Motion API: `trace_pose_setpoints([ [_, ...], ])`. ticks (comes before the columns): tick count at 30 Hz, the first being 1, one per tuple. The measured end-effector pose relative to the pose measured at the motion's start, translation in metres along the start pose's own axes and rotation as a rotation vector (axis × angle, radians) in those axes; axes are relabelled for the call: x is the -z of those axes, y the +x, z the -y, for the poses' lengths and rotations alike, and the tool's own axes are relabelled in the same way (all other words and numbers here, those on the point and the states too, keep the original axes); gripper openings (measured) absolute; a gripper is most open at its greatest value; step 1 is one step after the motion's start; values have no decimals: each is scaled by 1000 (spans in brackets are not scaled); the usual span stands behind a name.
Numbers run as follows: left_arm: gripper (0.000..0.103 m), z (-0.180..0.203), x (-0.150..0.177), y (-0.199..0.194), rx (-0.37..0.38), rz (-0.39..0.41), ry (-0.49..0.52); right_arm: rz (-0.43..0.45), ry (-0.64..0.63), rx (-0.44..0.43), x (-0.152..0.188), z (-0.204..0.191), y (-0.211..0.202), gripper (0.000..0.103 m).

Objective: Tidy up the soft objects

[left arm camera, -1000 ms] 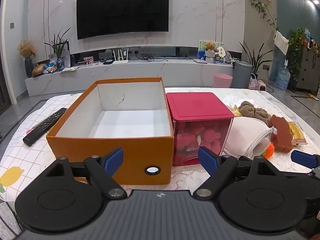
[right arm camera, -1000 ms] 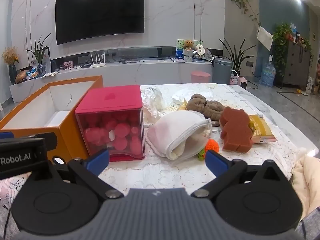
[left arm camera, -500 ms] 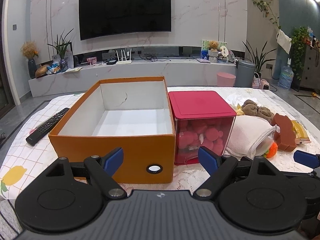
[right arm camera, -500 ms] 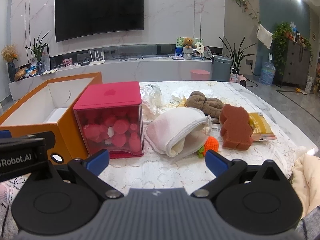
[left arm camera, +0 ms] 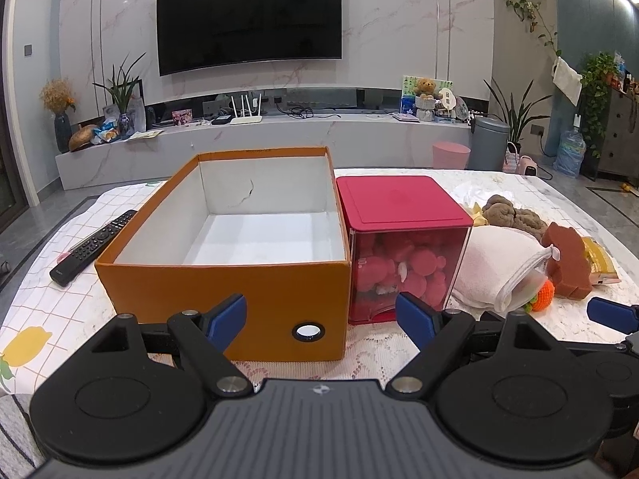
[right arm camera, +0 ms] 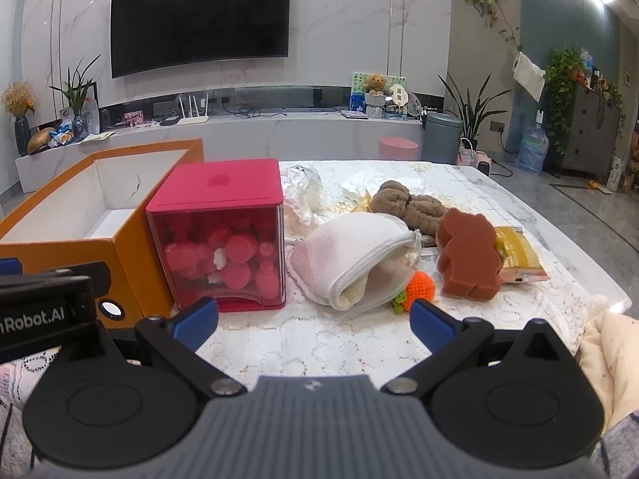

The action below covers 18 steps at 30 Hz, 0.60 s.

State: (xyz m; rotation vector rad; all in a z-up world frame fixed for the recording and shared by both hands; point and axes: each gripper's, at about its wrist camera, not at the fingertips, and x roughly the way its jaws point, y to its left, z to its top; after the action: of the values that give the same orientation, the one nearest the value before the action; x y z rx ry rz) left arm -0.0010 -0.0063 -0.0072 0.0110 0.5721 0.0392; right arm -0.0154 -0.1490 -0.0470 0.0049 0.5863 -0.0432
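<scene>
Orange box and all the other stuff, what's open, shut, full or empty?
Orange box: open, empty.
Red box: lid on, holds red balls.
White pouch: mouth open, lying down.
TV: off.
Left gripper: open, empty.
Right gripper: open, empty.

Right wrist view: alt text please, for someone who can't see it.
The open right gripper hovers empty over a lace-covered table, facing a pile of soft things: a white pouch, an orange knitted toy, a brown bear-shaped sponge and a brown plush. To the left stand a red-lidded clear box of red plush pieces and an open orange box.
</scene>
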Motion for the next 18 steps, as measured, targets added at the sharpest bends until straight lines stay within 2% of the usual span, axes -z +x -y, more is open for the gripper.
trace_pose_setpoints([
  [10,99,0,1,1,-1,-1,-3,-11,-6,1,0,-1,0,100],
  [18,99,1,1,1,-1,5,-6,13,-2,-5,0,0,-1,100],
])
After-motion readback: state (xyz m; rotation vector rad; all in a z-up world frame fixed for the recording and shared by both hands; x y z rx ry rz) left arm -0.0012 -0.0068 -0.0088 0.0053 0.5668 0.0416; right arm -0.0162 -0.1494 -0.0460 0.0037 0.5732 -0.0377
